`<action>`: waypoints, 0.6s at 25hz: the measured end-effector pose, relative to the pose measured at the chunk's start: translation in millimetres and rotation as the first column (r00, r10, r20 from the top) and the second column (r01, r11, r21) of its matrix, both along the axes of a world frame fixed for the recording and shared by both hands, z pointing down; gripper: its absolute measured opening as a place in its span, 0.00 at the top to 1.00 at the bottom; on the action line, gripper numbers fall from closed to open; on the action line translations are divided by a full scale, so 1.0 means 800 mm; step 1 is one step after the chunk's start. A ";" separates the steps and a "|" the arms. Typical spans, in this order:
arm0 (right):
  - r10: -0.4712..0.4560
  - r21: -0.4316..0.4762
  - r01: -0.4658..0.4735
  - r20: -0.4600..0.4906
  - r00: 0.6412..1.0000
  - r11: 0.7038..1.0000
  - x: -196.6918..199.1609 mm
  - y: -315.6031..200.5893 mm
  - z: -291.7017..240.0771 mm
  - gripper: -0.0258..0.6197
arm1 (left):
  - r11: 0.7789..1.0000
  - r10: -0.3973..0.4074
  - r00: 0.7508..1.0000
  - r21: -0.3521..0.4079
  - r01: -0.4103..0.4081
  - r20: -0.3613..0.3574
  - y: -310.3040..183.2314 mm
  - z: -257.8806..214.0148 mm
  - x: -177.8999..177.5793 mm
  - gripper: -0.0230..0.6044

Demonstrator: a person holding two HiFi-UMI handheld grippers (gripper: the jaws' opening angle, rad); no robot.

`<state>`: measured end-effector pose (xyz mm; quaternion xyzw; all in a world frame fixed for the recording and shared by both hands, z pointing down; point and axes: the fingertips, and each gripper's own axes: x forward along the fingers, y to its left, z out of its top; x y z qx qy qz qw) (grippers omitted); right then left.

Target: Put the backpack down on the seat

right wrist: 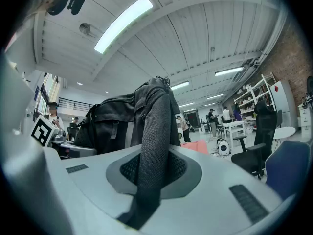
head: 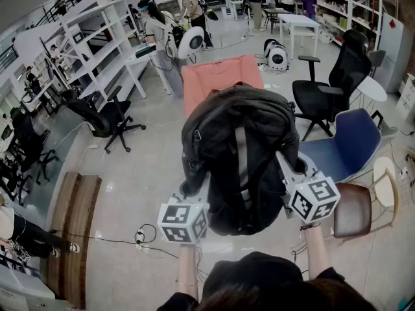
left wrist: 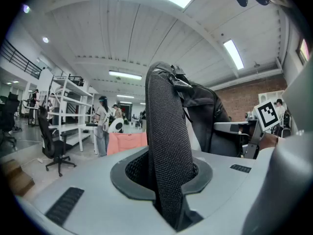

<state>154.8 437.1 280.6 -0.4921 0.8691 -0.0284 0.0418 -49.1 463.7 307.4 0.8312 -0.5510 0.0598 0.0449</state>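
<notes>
I hold the backpack [head: 240, 148] aloft, left gripper [left wrist: 168, 180] and right gripper [right wrist: 146, 180] each clamped on a strap [left wrist: 164, 131]; lower evenly onto the pink seat [head: 214, 76].

Head camera: above and behind both tongs, facing forward and steeply down. Left gripper [head: 196, 193] and right gripper [head: 287, 168] sit low in frame, with the backpack [head: 240, 148] close between them.

Left gripper view: camera behind its own jaws, looking along them roughly level, strap [left wrist: 166, 146] almost at the lens. The right gripper's marker cube [left wrist: 268, 115] shows beyond the jaws, to the right.

Right gripper view: same arrangement, mirrored.

All three views share the backpack and the salmon seat [head: 217, 76] ahead of the jaws.
</notes>
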 end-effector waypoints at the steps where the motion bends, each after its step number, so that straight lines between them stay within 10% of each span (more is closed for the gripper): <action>1: 0.000 0.000 0.000 0.000 1.000 1.000 0.000 0.000 0.000 0.88 | 1.000 0.000 1.000 0.000 0.000 0.001 0.000 0.000 0.000 0.81; 15: -0.014 -0.014 0.015 0.017 1.000 1.000 0.013 -0.024 0.011 0.88 | 1.000 -0.015 1.000 -0.013 0.015 0.013 -0.018 0.009 0.012 0.81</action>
